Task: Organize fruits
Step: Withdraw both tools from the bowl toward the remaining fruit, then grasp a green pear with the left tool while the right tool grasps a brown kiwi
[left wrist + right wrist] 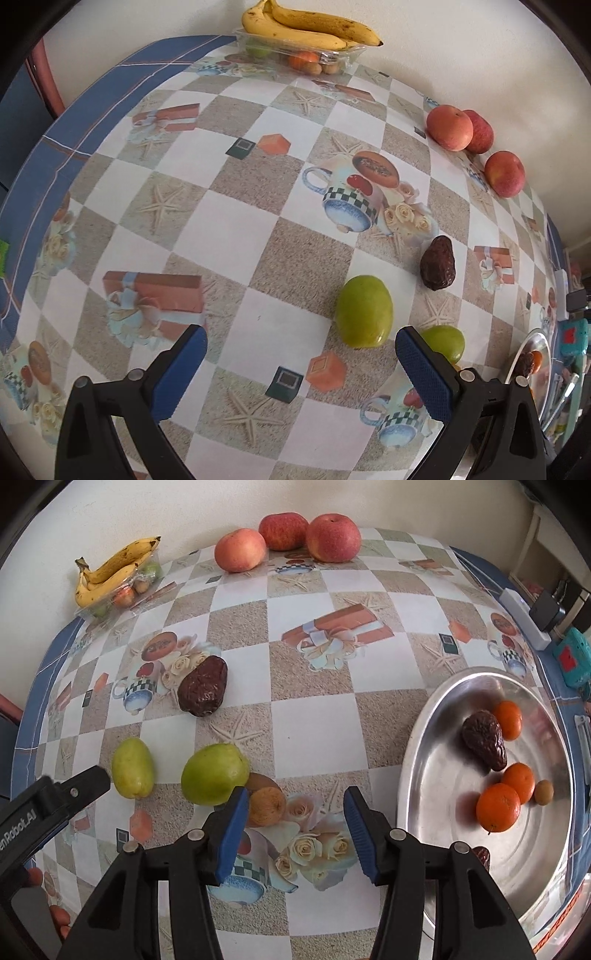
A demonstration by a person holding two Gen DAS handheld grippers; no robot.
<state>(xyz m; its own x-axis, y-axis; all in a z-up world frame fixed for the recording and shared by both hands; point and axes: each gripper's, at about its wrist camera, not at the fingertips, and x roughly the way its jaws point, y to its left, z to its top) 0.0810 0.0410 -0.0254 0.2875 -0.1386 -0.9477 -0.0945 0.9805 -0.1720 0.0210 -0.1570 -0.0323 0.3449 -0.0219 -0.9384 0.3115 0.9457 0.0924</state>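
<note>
Right gripper (293,830) low centre of its frame, fingers apart, nothing between them; it hangs over bare printed tablecloth (314,723). Just beside its left finger lies a small brown fruit (266,806), kind unclear, touching or nearly touching a green guava-like fruit (214,773). A second green fruit (132,768) sits left of that, near the tip of the left gripper's finger at frame left. Lower right: steel tray (443,716), holding three tangerines (498,806), a wrinkled dark avocado (484,740) and one small tan fruit; something dark at the tray's near rim is partly hidden. Left gripper (301,356) also spread wide and empty, hovering short of the larger green fruit (364,312), with the smaller green one (443,341) partly behind its right finger. Mid-frame, a loose dark avocado (203,690). Far edge by the wall: three apples (288,541), and upper left a clear container (122,587) with bananas (110,572) on top. Risks, as judged: the round green fruits could roll if a finger nudges them off-centre; closing on the brown fruit may bump its green neighbour; both grippers working this cluster could collide; the soft avocado could bruise under a hard squeeze.
</note>
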